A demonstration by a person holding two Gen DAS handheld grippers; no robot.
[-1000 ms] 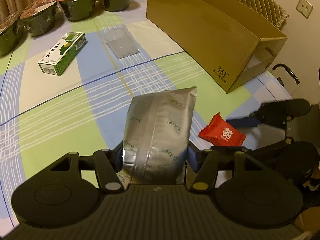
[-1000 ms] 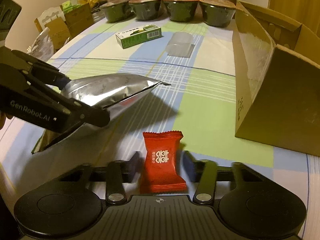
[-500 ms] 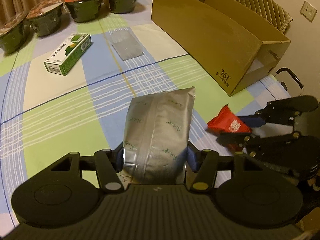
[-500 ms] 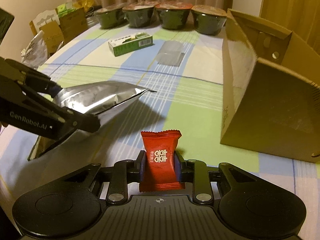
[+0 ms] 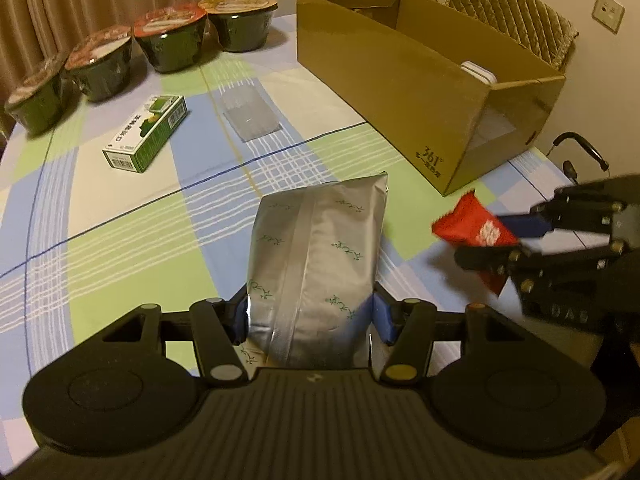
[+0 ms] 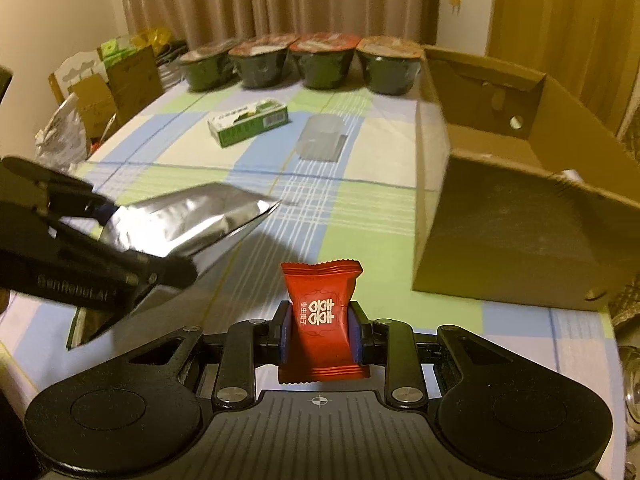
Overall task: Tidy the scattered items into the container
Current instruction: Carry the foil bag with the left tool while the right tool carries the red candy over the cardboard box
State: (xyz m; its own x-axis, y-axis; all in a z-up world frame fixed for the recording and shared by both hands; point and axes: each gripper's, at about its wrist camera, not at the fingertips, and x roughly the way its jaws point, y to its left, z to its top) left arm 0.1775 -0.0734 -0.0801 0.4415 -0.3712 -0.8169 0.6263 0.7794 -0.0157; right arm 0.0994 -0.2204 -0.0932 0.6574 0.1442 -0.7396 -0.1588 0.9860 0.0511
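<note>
The left gripper (image 5: 311,314) pinched a silver pouch (image 5: 316,268) at lower centre of its view, lifted above the checked tablecloth (image 5: 120,240). The right gripper (image 6: 321,334) squeezed a red candy (image 6: 322,320) at lower centre of its own view. The cardboard box (image 5: 400,80) stood open at upper right, a green carton (image 5: 146,134) at upper left.

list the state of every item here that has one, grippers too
left gripper: shut on the silver pouch, lifted off the table
right gripper: shut on the red candy, held off the table
silver pouch: sealed, gripped at its lower end
red candy: wrapped, upright between the jaws
box: open on top
green carton: closed, lying flat
clear packet: lying flat
four bowls: lidded, upright
</note>
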